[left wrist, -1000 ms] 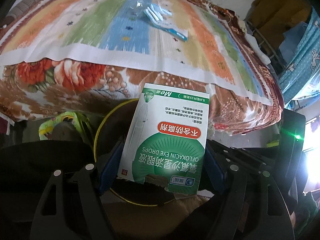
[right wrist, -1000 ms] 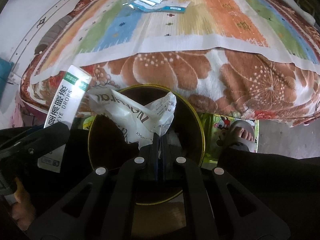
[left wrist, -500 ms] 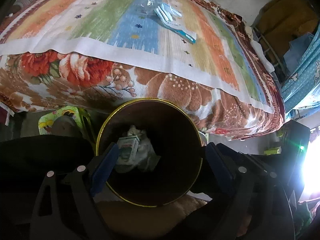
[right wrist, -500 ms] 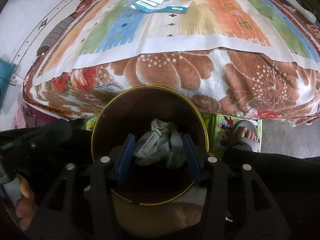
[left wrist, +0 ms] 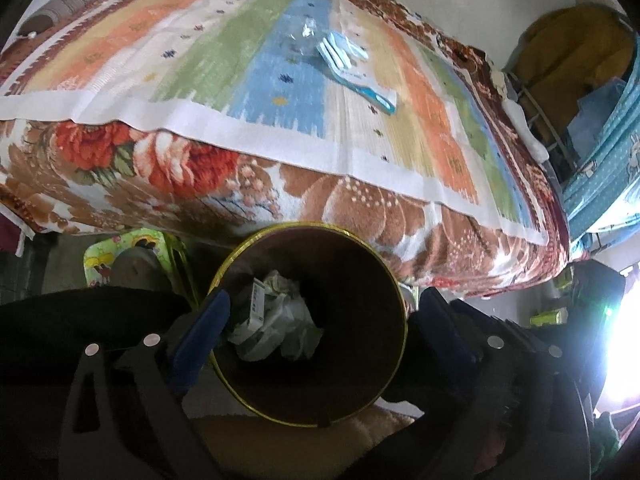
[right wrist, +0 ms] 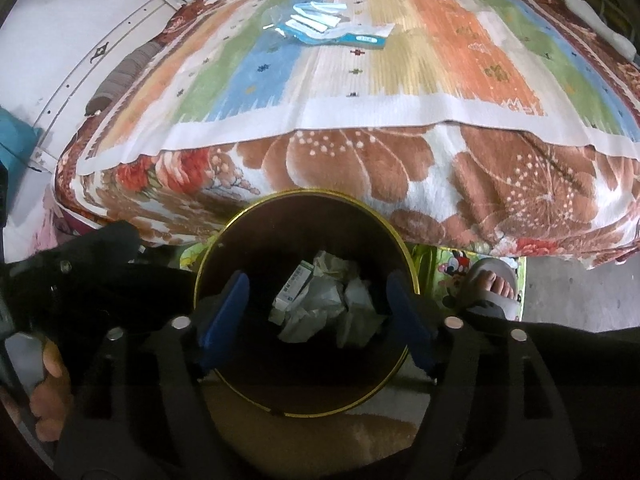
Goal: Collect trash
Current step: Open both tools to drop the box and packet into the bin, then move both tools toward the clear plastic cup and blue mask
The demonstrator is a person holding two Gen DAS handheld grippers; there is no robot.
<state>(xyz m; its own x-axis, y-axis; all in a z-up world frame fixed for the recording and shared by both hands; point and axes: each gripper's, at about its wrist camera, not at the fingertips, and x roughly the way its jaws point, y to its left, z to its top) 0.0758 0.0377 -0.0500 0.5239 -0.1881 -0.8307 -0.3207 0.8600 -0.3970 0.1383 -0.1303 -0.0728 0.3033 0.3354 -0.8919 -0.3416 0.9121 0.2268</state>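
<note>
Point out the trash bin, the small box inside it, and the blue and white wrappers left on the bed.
trash bin (right wrist: 402,242), right wrist view, on its gold rim.
small box (right wrist: 294,290), right wrist view, on its printed side.
blue and white wrappers (left wrist: 344,64), left wrist view, on the middle of the pile.

Print on the small box (right wrist: 294,288) in the bin (right wrist: 404,248) seems unreadable.
</note>
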